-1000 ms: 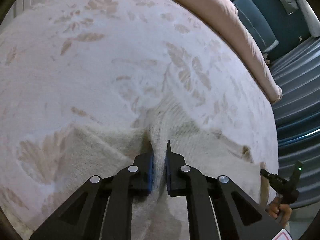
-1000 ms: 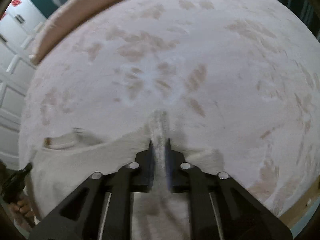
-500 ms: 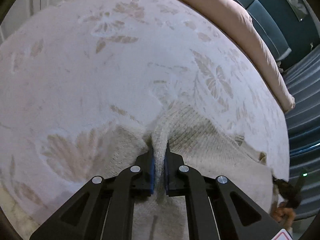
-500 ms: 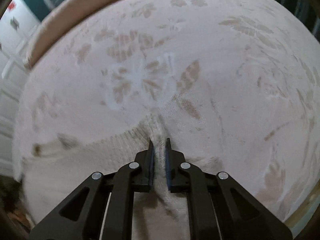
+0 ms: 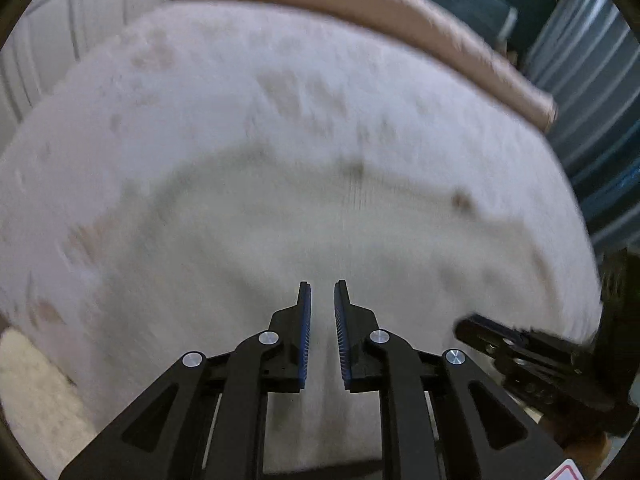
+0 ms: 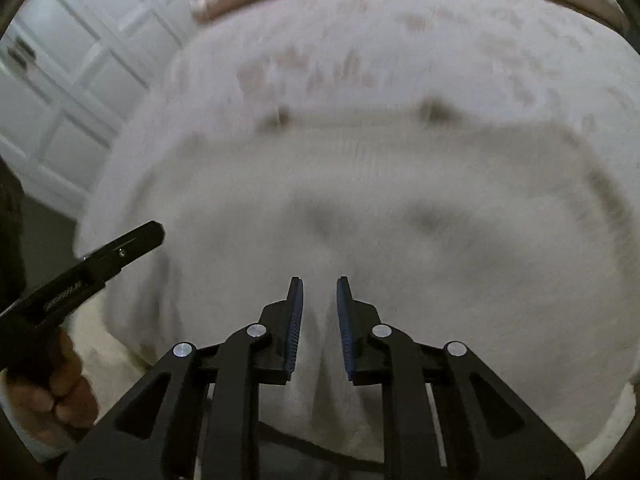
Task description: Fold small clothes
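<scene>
We are looking at a cream knit garment (image 5: 352, 240) lying spread on the bed cover (image 5: 200, 92), its far edge curving across the middle of both views. Motion blur is hiding the knit detail. Two small dark spots near that far edge could be buttons or marks; we cannot tell which.

Judging by how it is draping flat and following the bed's surface, the garment is looking soft, light and limp. It should bunch easily and stretch if pulled hard. We are reckoning an edge or corner pinch is the best hold, one gripper at each side of the near hem, so the fold comes over evenly.

The left gripper (image 5: 322, 304) is hanging above the garment's near part with its blue-padded jaws parted and nothing between them. The right gripper (image 6: 319, 300) is doing the same just beside it, jaws apart and empty. Whether either tip is touching the cloth, we cannot tell.

Beyond the garment, a pinkish rolled blanket or bolster (image 5: 360, 4) is running along the bed's far edge. White panelled doors (image 6: 72, 80) are standing off the bed's left side. Nothing is lying on the garment, so only the other gripper close alongside is crowding the working space.
</scene>
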